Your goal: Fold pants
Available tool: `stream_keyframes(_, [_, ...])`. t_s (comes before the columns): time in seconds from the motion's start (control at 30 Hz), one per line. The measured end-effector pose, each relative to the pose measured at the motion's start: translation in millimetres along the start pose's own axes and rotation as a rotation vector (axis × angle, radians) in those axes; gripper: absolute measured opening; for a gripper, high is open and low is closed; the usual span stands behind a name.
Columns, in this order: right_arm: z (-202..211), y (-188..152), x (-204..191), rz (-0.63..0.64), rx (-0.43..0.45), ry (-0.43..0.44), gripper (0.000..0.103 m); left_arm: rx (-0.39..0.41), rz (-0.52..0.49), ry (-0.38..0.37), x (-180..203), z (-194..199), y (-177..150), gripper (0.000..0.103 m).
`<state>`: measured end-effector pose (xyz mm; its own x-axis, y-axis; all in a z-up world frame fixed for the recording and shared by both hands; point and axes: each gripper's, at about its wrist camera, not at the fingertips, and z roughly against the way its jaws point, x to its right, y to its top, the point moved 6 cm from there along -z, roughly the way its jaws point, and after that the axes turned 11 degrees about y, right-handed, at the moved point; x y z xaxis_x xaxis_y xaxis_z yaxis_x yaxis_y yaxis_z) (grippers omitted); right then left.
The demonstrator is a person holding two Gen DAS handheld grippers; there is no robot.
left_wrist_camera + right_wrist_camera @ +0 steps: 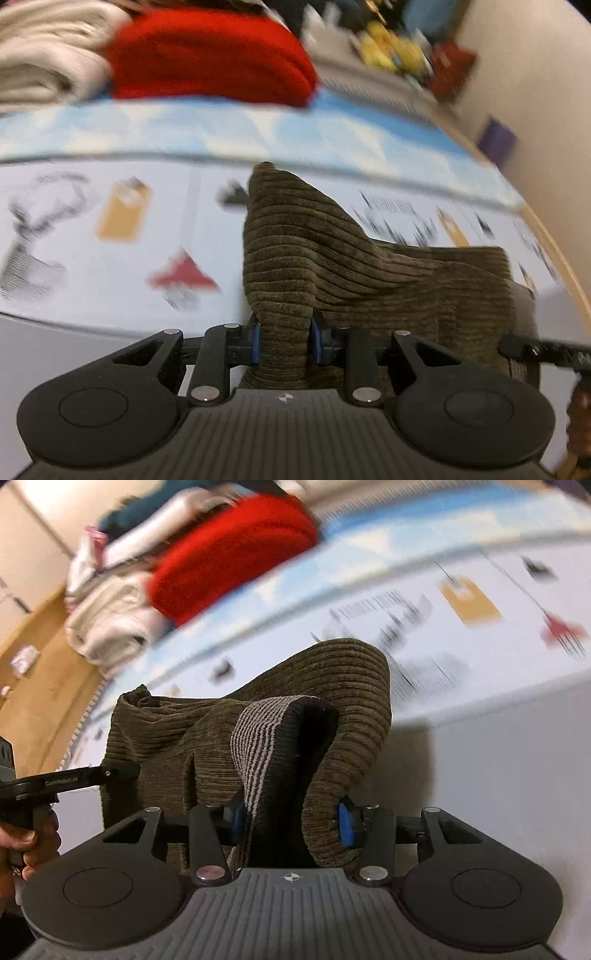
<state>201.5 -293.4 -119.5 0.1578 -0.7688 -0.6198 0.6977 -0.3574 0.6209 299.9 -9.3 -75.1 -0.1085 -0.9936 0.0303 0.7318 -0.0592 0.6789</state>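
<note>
Left gripper [284, 341]: jaws clamped on a bunched fold of the pants [332, 266], olive-brown corduroy, lifted over the printed surface [110, 295]. Right gripper [291, 821]: jaws clamped on a thick roll of the same pants [343, 709], striped lining showing. Behind the pants: red folded garment [207, 55], beside pale folded laundry [44, 55].
</note>
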Motion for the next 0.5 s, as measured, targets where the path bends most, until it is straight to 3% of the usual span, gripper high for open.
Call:
stream_keyframes(0.1, [-19,16,-20,0.069,0.079,-0.006,0.053,0.031,0.132,0.056,-30,-1,14,0.036])
stream_keyframes(0.13, [-27,19,-21,0.077,0.091,-0.040,0.062,0.036,0.178,0.083,-40,-1,15,0.035])
stream_keyframes(0.2, [-46,22,-17,0.108,0.075,-0.200,0.076,0.005,0.219,0.089,-49,-3,13,0.035])
stream_keyframes(0.27, [-56,20,-9,0.104,0.052,-0.310,0.075,-0.049,0.184,0.049,-45,-5,9,0.035])
stream_keyframes(0.37, [-54,20,-7,0.053,0.061,-0.256,0.075,-0.108,0.047,0.044,-32,-10,-5,0.035])
stream_keyframes(0.43, [-57,18,-11,0.057,0.033,-0.220,0.074,-0.188,-0.025,0.040,-26,-20,-23,0.035])
stream_keyframes(0.5, [-67,6,1,0.063,-0.074,-0.290,0.074,-0.317,-0.123,0.080,-26,-36,-55,0.039])
